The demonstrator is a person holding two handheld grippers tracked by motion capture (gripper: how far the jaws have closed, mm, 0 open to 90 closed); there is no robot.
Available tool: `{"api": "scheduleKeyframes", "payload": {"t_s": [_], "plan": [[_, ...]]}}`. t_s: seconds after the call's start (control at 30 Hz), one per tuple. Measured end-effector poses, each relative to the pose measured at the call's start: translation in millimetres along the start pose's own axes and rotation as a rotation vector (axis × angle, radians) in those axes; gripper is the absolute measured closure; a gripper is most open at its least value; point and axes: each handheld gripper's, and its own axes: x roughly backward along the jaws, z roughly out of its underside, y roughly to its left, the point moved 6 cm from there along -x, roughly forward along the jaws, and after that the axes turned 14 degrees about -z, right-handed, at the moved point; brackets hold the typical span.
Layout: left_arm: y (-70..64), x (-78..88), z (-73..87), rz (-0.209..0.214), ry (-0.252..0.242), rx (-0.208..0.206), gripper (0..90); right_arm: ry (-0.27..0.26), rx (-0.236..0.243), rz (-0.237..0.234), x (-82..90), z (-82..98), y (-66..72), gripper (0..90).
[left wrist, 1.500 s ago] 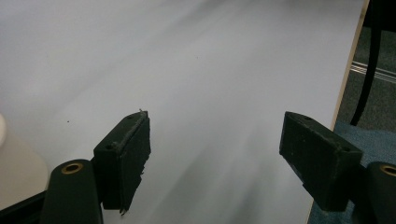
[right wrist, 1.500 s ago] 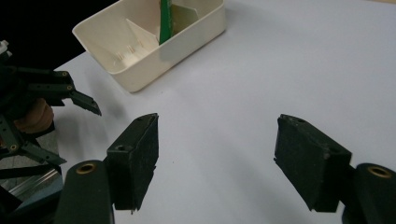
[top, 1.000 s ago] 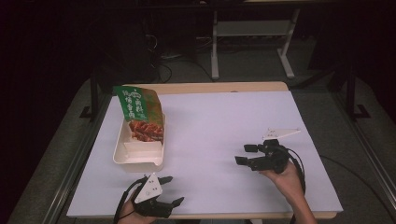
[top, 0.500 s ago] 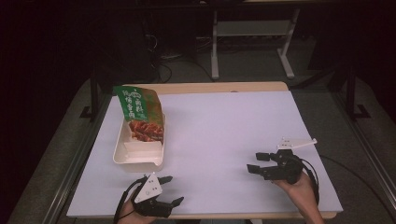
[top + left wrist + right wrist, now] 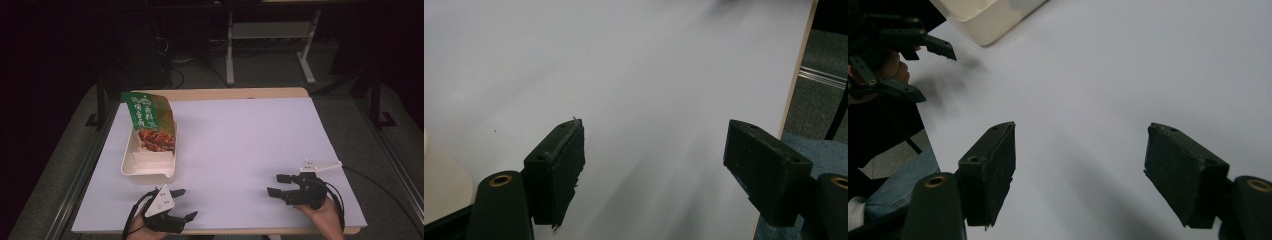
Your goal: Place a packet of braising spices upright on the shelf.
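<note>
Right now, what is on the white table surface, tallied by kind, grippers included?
Cream trays: 1
Green snack bags, lying in the tray: 1
Grippers: 2, the left gripper and the right gripper, both open and holding nothing
Total: 4

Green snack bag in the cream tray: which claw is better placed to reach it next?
Probably the left claw: open and empty, just below the tray holding the green snack bag. The right claw, also open, sits across the table.
</note>
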Motion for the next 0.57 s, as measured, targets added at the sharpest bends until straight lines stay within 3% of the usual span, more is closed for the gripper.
{"api": "scheduleKeyframes", "payload": {"t_s": [0.23,0.57], "plan": [[-1.9,-0.7,-0.3,0.013,0.001,-0.003,24.1,0.027,0.023,0.023,-2.4,12.7,7.6,27.1],[-1.3,-1.2,-0.4,0.020,0.001,-0.005,24.2,0.011,0.061,0.031,-7.6,11.3,11.0,25.5]]}}
